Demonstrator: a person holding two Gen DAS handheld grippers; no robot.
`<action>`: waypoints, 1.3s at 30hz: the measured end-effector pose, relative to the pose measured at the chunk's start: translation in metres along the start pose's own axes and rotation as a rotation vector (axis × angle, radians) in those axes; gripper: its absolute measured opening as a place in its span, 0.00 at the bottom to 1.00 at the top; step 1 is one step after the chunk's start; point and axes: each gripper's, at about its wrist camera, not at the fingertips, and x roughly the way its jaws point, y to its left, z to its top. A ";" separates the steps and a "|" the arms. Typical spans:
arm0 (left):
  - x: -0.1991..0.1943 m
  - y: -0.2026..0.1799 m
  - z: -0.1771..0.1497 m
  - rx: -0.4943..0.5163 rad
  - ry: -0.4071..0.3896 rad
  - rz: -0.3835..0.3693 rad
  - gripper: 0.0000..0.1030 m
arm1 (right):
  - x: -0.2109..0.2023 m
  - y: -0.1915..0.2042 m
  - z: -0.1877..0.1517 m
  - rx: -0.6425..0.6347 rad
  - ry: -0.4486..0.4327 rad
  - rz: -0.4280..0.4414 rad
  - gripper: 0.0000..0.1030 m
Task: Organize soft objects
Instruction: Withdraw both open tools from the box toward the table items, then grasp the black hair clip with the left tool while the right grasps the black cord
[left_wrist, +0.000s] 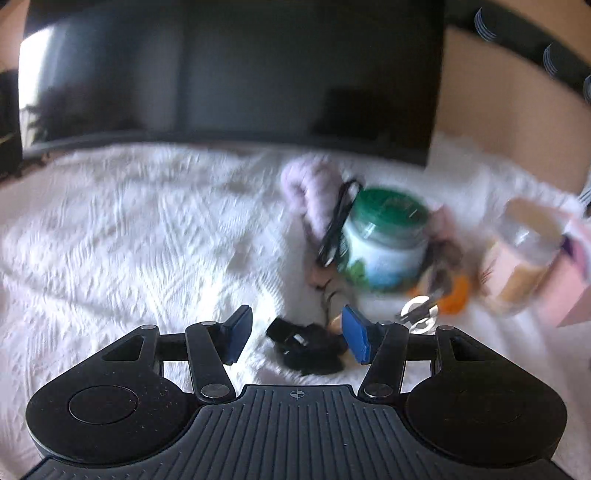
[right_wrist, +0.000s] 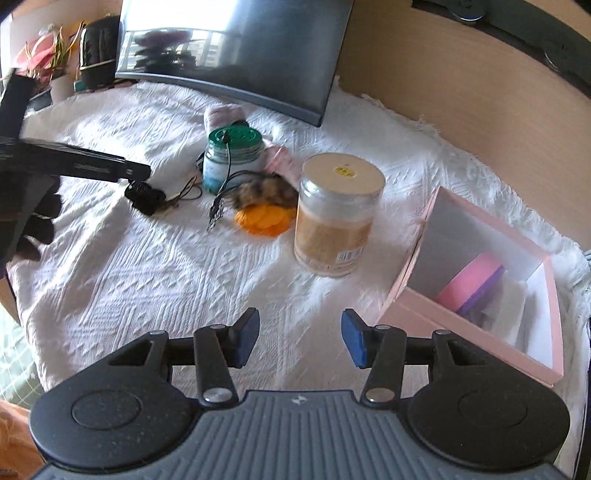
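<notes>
Left wrist view — tongs: the left tongs (left_wrist: 295, 334) stand about half open over the white textured cloth (left_wrist: 129, 240) that covers the table, holding nothing; their blue pads (left_wrist: 355, 338) press on no object.
Left wrist view — black item: a small black soft object (left_wrist: 306, 349) lies on the cloth between the two pads, a little nearer the right one; blur hides whether either pad touches it.
Left wrist view — jar cluster: a green-lidded glass jar (left_wrist: 384, 240) stands right of centre, with a black cord (left_wrist: 338, 221) draped down its left side and a pale lilac fluffy object (left_wrist: 310, 188) just behind it.
Left wrist view — right side: an orange soft object (left_wrist: 458, 295) and a white ring-shaped piece (left_wrist: 417, 314) lie near the jar's foot; a tall clear jar with a cream lid (left_wrist: 524, 254) is blurred at far right.
Left wrist view — background: a dark monitor screen (left_wrist: 236, 74) fills the far side.

Right wrist view — tongs: the right tongs (right_wrist: 299, 338) are empty, roughly half open, over bare cloth.
Right wrist view — box: an open pink cardboard box (right_wrist: 480, 332) sits to the right, with a pink and purple item (right_wrist: 476, 288) inside.
Right wrist view — soft objects: a brown spotted furry object (right_wrist: 266, 194) rests on the orange one, between the two jars — all well beyond the tongs.
Right wrist view — other hand: at far left the left tongs reach down over the small black object.
</notes>
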 end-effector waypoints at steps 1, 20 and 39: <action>0.006 0.000 -0.001 -0.005 0.029 0.002 0.57 | 0.000 0.000 -0.001 -0.001 0.005 -0.003 0.48; 0.008 -0.005 -0.018 -0.085 0.044 -0.086 0.31 | 0.016 0.001 0.009 -0.013 0.019 -0.011 0.48; -0.043 0.027 -0.041 -0.285 0.025 -0.094 0.35 | 0.148 0.082 0.128 0.024 0.059 0.329 0.37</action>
